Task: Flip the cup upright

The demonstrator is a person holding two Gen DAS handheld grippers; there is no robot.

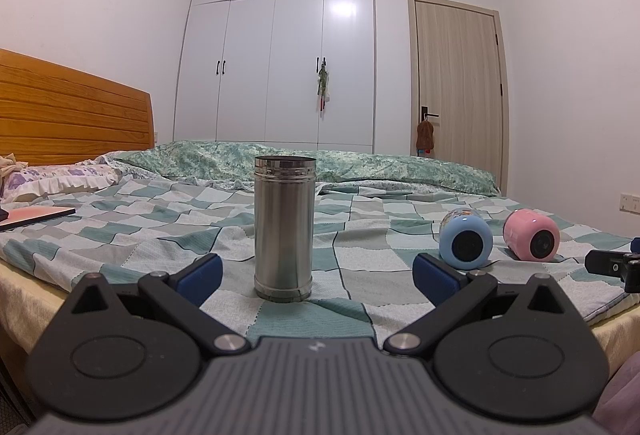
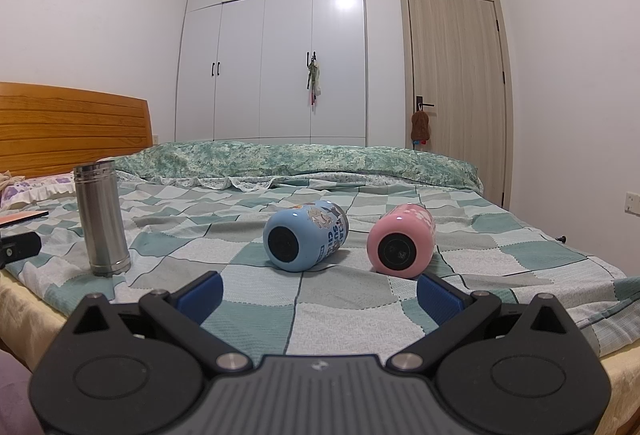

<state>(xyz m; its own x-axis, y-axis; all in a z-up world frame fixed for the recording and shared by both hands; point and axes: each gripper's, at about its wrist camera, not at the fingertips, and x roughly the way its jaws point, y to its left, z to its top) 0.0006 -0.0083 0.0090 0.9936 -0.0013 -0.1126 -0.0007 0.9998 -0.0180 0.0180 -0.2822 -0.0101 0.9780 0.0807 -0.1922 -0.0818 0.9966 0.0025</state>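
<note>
A steel cup (image 1: pixel 283 228) stands upright on the checked bedsheet, straight ahead of my left gripper (image 1: pixel 317 274), which is open and empty just short of it. The cup also shows at the left in the right wrist view (image 2: pixel 101 218). A blue cup (image 2: pixel 304 241) and a pink cup (image 2: pixel 402 240) lie on their sides with their bases toward me; they also show in the left wrist view as the blue cup (image 1: pixel 465 237) and the pink cup (image 1: pixel 531 234). My right gripper (image 2: pixel 319 293) is open and empty, a short way in front of the two lying cups.
The bed's checked sheet (image 2: pixel 280 299) reaches to a rolled green quilt (image 2: pixel 304 159) at the back. A wooden headboard (image 1: pixel 72 115) and pillow are at the left, with a flat pink book (image 1: pixel 36 214). A wardrobe and door stand behind.
</note>
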